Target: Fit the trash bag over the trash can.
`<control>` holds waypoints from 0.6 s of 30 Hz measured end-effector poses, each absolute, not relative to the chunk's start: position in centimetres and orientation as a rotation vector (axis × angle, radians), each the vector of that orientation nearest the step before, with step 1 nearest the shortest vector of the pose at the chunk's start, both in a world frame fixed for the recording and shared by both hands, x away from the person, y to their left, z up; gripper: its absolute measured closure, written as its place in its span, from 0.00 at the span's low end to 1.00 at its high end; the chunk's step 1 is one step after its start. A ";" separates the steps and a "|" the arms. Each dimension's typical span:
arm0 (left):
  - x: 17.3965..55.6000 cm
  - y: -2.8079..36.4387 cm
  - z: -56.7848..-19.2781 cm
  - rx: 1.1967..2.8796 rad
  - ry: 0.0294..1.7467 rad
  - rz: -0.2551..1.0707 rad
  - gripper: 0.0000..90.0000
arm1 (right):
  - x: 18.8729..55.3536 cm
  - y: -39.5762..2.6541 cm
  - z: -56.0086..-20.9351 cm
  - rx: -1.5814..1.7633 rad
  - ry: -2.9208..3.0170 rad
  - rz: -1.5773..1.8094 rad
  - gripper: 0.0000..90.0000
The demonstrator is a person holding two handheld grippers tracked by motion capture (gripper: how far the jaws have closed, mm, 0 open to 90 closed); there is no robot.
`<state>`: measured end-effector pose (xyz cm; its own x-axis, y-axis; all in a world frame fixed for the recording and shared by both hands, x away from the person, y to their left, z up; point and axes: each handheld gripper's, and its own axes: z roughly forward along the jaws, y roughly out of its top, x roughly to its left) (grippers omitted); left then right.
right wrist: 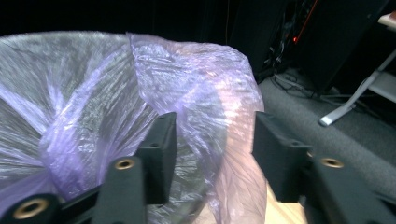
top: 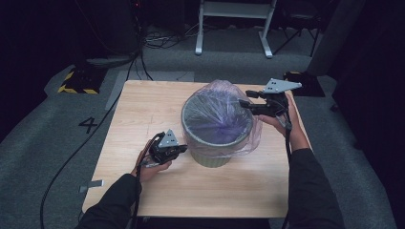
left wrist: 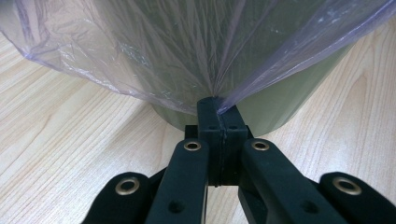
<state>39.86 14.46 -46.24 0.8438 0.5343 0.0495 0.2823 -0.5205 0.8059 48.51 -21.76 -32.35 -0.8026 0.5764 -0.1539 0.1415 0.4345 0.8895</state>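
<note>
Here we line the round grey-green plastic bin (top: 212, 148) with a thin, translucent purple plastic bag (top: 217, 117). The bin stands near the middle of the pale wooden table (top: 143, 109); the bag is draped inside it and folded over the rim.

Left gripper (left wrist: 217, 109): jaws clamped tight on a pinch of bag film low on the bin's outer wall, probably to anchor the liner while the far side is worked.

Right gripper (right wrist: 212, 140): jaws part-open, straddling a raised fold of the bag at the far rim; pads not pressing it. We judge a grasp is next.

Around the table: grey carpet, trailing cables (top: 71, 152), dark surroundings, a white metal frame (top: 234, 19) behind.
</note>
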 end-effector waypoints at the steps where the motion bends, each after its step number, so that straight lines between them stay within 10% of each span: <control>1: 39.9 14.5 -46.3 2.146 0.593 0.368 1.00 | 48.7 -21.7 -32.4 0.614 2.255 1.335 0.69; 9: 39.9 14.5 -46.3 2.147 0.592 0.368 1.00 | 49.5 -21.5 -32.7 0.676 2.222 1.301 0.97; 18: 40.1 14.3 -46.4 2.150 0.596 0.384 1.00 | 51.0 -22.0 -33.5 0.820 2.149 1.257 1.00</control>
<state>40.10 14.31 -46.40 0.8391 0.5404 0.0617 0.2792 -0.5253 0.8038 50.96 -22.03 -33.47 -0.6846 0.7176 -0.1276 0.2408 0.3879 0.8897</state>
